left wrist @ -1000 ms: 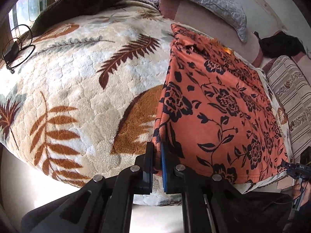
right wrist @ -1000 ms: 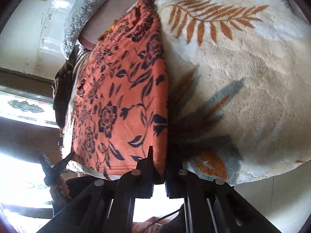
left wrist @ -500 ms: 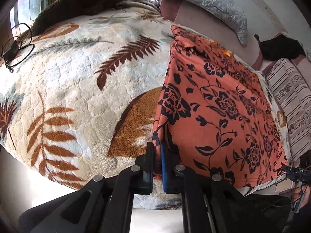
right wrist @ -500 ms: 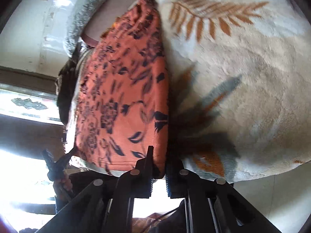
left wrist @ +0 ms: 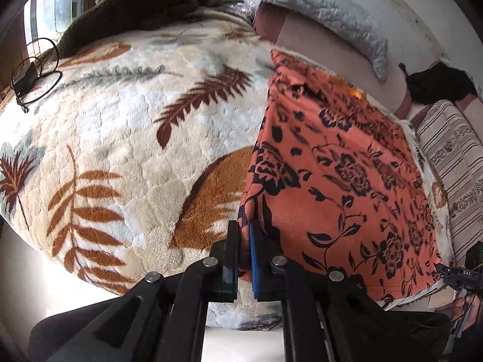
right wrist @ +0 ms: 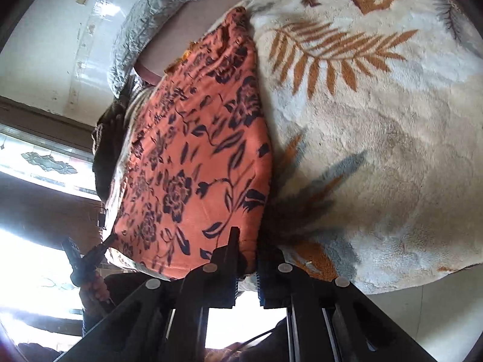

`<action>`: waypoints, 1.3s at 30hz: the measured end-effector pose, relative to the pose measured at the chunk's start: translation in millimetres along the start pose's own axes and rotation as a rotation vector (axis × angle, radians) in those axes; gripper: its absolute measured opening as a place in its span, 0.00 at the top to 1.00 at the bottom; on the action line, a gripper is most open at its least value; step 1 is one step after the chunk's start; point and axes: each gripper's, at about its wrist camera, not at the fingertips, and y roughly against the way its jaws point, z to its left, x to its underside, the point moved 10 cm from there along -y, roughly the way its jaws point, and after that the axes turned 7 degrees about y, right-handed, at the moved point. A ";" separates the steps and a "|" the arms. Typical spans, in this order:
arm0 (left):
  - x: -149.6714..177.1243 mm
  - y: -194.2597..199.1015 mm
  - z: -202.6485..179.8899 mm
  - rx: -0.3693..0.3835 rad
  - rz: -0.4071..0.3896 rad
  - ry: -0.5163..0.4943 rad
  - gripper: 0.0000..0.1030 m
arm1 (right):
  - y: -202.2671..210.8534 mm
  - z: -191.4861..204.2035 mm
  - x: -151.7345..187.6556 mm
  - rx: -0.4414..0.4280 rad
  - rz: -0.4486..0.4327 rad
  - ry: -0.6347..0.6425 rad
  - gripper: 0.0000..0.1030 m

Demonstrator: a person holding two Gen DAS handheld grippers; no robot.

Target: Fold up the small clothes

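Orange floral garment (left wrist: 338,181) corners vanish inside clenched left gripper (left wrist: 245,241) and right gripper (right wrist: 248,250).

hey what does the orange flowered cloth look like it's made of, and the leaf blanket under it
Orange flowered cloth: probably a thin printed woven or knit, matte; it lies flat with fine wrinkles. Leaf blanket: looks like thick plush fleece, likely synthetic; fuzzy, embossed pile.

Clamped between the left gripper (left wrist: 245,241) fingers: near corner of the garment (left wrist: 341,187), spread ahead and rightward over the blanket (left wrist: 126,138). Far beyond, a pillow (left wrist: 320,9). Pinched in the right gripper (right wrist: 248,250): the other near corner, blanket rightward.
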 end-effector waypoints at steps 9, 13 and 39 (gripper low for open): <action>-0.1 -13.3 2.3 -0.044 0.043 0.001 0.94 | -13.7 -6.9 -5.2 0.010 0.049 0.005 0.92; -26.3 4.3 -17.6 0.003 -0.002 -0.018 0.94 | -6.7 6.6 -21.7 -0.041 0.014 0.017 0.91; -244.7 -70.0 -70.0 -0.006 -0.220 -0.022 0.27 | -14.4 21.7 -232.9 -0.002 -0.422 -0.204 0.26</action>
